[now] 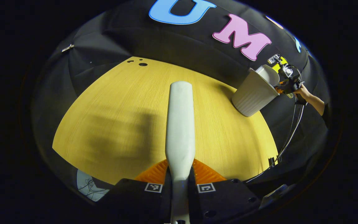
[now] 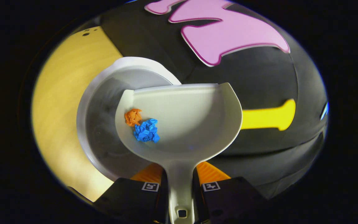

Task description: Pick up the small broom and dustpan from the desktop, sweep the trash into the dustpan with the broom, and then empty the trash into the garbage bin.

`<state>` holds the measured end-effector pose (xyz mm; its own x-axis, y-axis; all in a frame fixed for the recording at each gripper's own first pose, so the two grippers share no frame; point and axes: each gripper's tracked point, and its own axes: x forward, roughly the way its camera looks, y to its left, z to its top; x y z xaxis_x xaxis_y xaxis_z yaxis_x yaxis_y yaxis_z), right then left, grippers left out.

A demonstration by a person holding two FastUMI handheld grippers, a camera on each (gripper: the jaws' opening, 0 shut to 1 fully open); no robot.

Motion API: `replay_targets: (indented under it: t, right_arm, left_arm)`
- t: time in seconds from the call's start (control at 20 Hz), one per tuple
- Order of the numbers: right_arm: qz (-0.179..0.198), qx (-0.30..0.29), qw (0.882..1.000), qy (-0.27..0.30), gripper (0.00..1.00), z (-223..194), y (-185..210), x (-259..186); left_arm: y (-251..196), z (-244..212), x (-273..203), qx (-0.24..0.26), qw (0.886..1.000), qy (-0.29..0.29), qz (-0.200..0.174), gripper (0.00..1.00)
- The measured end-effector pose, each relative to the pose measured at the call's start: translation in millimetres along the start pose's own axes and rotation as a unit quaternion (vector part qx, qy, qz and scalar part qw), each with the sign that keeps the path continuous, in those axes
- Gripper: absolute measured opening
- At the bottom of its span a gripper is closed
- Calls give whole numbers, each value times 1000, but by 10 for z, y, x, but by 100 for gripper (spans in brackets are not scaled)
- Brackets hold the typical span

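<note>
— What's around the bin (image 2: pixel 104 124)?
— Bare table (image 1: pixel 120 118). The right gripper (image 2: pixel 181 186), clamped on the dustpan (image 2: pixel 185 124), holds two paper wads (image 2: pixel 141 126) above it.
— And the broom (image 1: pixel 179 124)?
— Clamped in the left gripper (image 1: pixel 179 186); bristles hidden.

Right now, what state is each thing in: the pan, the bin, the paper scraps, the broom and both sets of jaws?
Dustpan: held by its handle over the bin, not yet emptied.
Bin: open; no scraps seen inside.
Orange scrap: crumpled, lying in the dustpan.
Blue scrap: crumpled, lying in the dustpan, touching the orange one.
Broom: held above the table.
Left gripper: jaws shut on the broom.
Right gripper: jaws shut on the dustpan's handle.
</note>
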<state>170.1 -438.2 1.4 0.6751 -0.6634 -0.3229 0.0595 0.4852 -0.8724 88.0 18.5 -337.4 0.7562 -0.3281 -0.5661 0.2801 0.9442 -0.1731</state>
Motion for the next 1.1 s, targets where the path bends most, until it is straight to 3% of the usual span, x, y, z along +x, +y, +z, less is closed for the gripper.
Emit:
replay_targets:
  t: [0.2, 0.4, 0.45, 0.85, 1.1]
  right_arm:
    - [-48, -105, 993, -38, 31, 29, -235, -51]
    - [-48, -100, 993, -38, 39, -47, -328, 61]
    - [-48, -100, 993, -39, 32, -32, -318, 68]
    - [-50, -124, 990, -33, 39, -78, -285, 64]
    - [-48, -116, 992, -23, 35, -220, -430, 18]
  left_arm:
    - [49, 245, -56, -6, 1000, -16, 3, 26]
    - [137, 455, -66, -15, 999, -30, 12, 27]
    - [155, 480, -70, -15, 999, -31, 13, 27]
    - [152, 448, 8, -7, 1000, -18, 17, 26]
    - [92, 519, 14, 5, 1000, -24, 12, 27]
